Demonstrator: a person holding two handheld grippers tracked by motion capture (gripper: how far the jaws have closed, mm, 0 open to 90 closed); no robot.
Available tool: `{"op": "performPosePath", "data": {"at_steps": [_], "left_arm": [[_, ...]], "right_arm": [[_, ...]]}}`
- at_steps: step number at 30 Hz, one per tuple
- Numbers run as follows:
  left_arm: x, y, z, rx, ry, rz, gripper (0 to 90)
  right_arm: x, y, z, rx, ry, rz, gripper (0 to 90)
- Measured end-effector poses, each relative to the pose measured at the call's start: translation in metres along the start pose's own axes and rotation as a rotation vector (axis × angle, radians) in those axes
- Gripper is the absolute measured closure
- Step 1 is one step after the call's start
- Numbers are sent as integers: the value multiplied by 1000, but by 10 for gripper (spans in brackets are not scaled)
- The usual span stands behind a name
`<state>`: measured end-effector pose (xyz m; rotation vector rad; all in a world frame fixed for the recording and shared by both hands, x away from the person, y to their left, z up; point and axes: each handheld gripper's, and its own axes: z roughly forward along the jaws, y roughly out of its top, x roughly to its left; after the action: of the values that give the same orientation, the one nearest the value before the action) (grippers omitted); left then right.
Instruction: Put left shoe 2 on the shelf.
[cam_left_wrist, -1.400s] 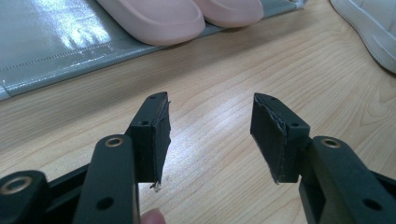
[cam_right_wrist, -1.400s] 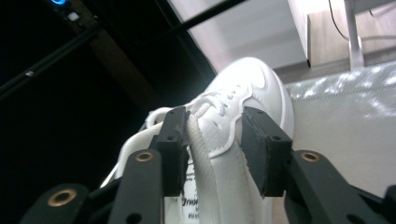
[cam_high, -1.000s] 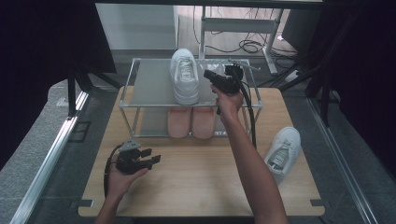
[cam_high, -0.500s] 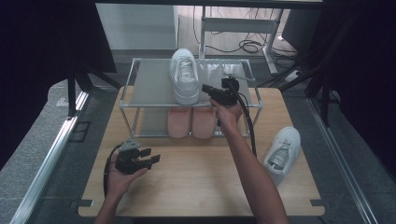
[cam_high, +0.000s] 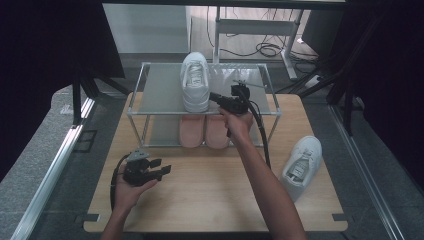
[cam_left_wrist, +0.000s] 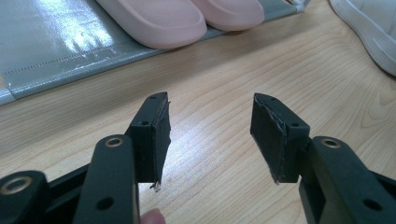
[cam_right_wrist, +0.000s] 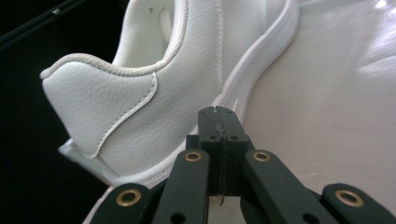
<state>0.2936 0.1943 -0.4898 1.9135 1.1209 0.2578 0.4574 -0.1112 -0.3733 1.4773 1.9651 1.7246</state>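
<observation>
- High view: one white sneaker (cam_high: 195, 82) already parked on the top shelf of the shoe rack (cam_high: 145, 95), heel end toward the person, toes away. Right gripper (cam_high: 218, 98) up at that shelf, jaws clenched with nothing pinched, tips just beside the heel side of that shoe; touching or a hair apart, can't tell from up here. Looks more like nudging it straight than gripping it.
- Same view: pink slippers (cam_high: 204, 131) sitting on the lower shelf, below and a bit nearer than the right jaws. Second white sneaker (cam_high: 300, 162) lying on the table (cam_high: 210, 200), well apart from both sets of jaws, off to the right edge. So roughly half done at best: one shoe racked, its mate not yet.
- Same view: left gripper (cam_high: 164, 171) resting low over the table in the left hand (cam_high: 131, 186), jaws released, holding nothing, pointing toward mid-table.
- Left gripper view: left jaws wide apart, only bare wood between them. Slipper toes well ahead and up-left of the jaws on the grey lower shelf; edge of the loose sneaker ahead to the far right.
- Right gripper view: right jaws shut tight pad to pad, empty. Racked sneaker's heel and side right ahead and to the left of the tips, very close, sole on the shelf surface.
- Left to do, probably: finish squaring this shoe, then fetch the one on the table and set it alongside.
</observation>
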Motion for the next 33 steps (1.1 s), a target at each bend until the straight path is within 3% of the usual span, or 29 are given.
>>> {"op": "performPosePath", "data": {"at_steps": [5, 10, 13, 24, 28, 33], "left_arm": [[1, 0, -1, -5, -1, -1, 480], [1, 0, -2, -4, -2, -1, 480], [1, 0, -2, -5, -1, -4, 480], [-1, 0, -2, 2, 5, 5, 479], [-2, 0, -2, -2, 4, 5, 479], [-3, 0, -1, 3, 2, 9, 478]], "right_arm": [[12, -2, 9, 20, 11, -31, 900], [12, -3, 6, 18, 9, -39, 900], [11, -4, -5, -2, -7, -75, 899], [12, -17, -62, -32, 10, -222, 814], [10, -26, -81, -19, 37, -244, 781], [6, -41, -105, -15, 38, -279, 736]]}}
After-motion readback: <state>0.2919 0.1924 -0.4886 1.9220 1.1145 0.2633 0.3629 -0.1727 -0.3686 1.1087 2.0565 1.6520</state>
